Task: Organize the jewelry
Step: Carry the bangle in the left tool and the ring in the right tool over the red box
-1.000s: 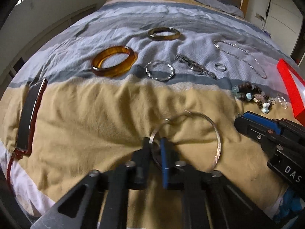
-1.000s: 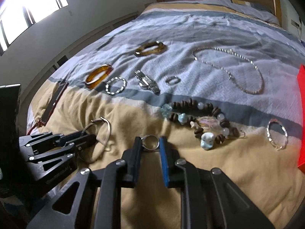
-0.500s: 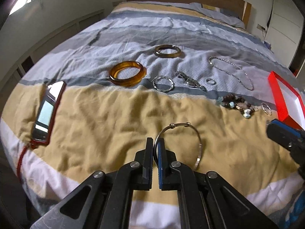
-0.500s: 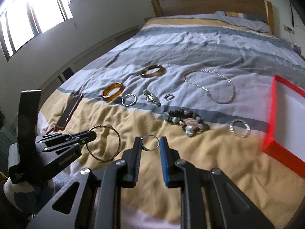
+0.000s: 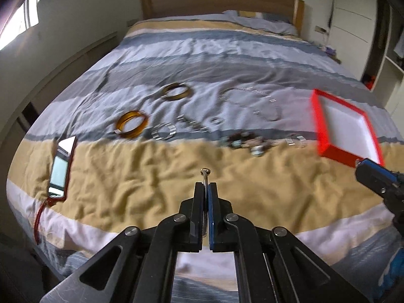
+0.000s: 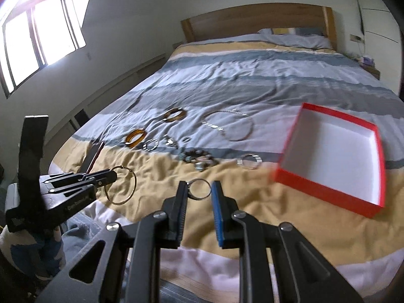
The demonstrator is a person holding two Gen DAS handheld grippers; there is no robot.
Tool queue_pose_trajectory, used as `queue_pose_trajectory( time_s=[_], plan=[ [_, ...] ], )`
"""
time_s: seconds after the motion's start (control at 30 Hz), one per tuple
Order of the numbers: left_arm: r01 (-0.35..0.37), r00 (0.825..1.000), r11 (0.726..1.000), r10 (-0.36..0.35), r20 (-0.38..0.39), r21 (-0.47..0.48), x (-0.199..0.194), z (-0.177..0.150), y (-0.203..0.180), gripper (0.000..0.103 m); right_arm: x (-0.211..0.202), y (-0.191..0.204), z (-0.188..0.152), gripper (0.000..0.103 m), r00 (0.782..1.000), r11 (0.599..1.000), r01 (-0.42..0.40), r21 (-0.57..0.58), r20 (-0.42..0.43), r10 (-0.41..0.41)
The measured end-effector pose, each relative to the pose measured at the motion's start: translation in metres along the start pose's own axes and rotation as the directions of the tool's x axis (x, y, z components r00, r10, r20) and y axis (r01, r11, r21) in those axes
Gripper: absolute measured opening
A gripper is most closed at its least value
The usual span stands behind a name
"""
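Observation:
My left gripper [image 5: 206, 185] is shut on a large thin silver hoop [image 5: 205, 174], seen edge-on here and as a full ring in the right wrist view [image 6: 121, 184]. It is held in the air above the yellow band of the bed. My right gripper [image 6: 199, 190] is shut on a small silver ring [image 6: 199, 188], also lifted. A red open box with a white inside [image 6: 335, 149] lies on the bed to the right, also in the left wrist view [image 5: 346, 126]. Amber bangles [image 5: 132, 123], a beaded bracelet [image 6: 199, 157] and a chain necklace [image 6: 227, 126] lie on the duvet.
A phone in a red case [image 5: 60, 169] lies at the bed's left edge. A small silver bangle [image 6: 248, 161] sits near the box. The wooden headboard [image 6: 257, 17] is far back. A window [image 6: 35, 43] is on the left wall.
Both grippers have lifted and drawn back from the bed with their rings. The hoop has turned edge-on to the left camera. The red box has come into fuller view.

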State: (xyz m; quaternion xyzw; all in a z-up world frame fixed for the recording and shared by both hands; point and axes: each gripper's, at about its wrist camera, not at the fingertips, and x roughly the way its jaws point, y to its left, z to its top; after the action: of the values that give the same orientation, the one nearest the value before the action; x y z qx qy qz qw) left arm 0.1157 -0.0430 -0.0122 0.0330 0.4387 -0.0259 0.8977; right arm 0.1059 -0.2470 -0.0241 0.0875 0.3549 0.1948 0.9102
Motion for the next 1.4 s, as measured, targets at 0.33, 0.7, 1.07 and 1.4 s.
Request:
queue_pose_trajectory(
  time_s=[0.33,0.7,1.07,1.4],
  plan=[
    [0.127,0.991,0.983,-0.132,0.029,0.131,0.002,0.042,-0.110,0.003,-0.038,-0.093,0.010,0.018,0.992,0.992,0.115,0.057,0.045,-0.118],
    [0.228,0.973,0.949,-0.232,-0.007,0.218,0.061,0.088,-0.204,0.003,-0.015,-0.184,0.024,0.018,0.976,0.974,0.216,0.068,-0.002,-0.217],
    [0.370,0.929,0.905,-0.363,-0.075,0.210,0.110,0.100,-0.243,0.003,0.027,-0.217,0.013,0.018,0.968,0.969,0.238,0.062,-0.093,-0.232],
    [0.351,0.936,0.915,-0.344,-0.070,0.198,0.123,0.104,-0.241,0.003,0.038,-0.228,-0.001,0.018,0.962,0.967,0.245,0.063,-0.139,-0.235]
  ],
)
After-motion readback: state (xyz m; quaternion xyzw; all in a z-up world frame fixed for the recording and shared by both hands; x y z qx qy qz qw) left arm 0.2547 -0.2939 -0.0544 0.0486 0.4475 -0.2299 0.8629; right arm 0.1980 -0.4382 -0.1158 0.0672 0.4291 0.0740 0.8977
